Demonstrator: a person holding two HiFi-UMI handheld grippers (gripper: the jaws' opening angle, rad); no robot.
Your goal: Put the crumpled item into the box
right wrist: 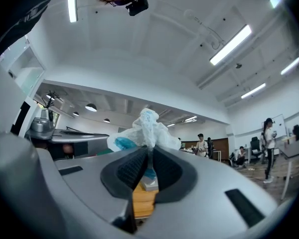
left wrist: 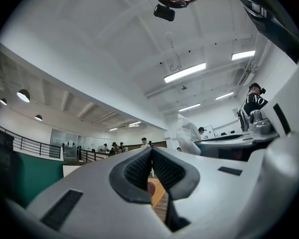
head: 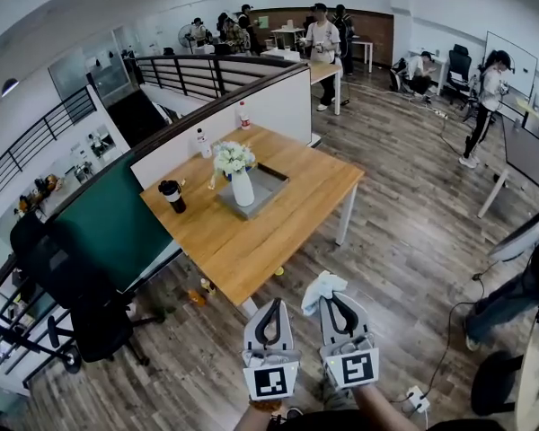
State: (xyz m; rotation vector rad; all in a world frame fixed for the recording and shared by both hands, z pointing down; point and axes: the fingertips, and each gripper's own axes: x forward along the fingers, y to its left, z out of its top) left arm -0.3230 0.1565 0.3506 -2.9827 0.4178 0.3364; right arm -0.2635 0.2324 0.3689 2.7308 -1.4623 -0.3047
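Crumpled item (right wrist: 144,131) x1 pinched in R gripper (right wrist: 148,158) fingers; L gripper (left wrist: 150,157) fingers closed, empty; grey box (head: 271,182) x1.

The large open office had a wood-plank floor (head: 404,227), white walls and a white ceiling (left wrist: 104,49) lit by long strip lights (left wrist: 185,72). A light wooden table (head: 251,251) on white legs stood against a low partition, white (head: 260,106) at one stretch and green (head: 117,223) further along. A black office chair (head: 63,277) stood beside the green panel. Behind, a black railing (head: 189,74) curved round a stairwell. Further desks and several people were far back near a brown wall panel (head: 377,25), and a whiteboard (head: 512,61) stood at the right
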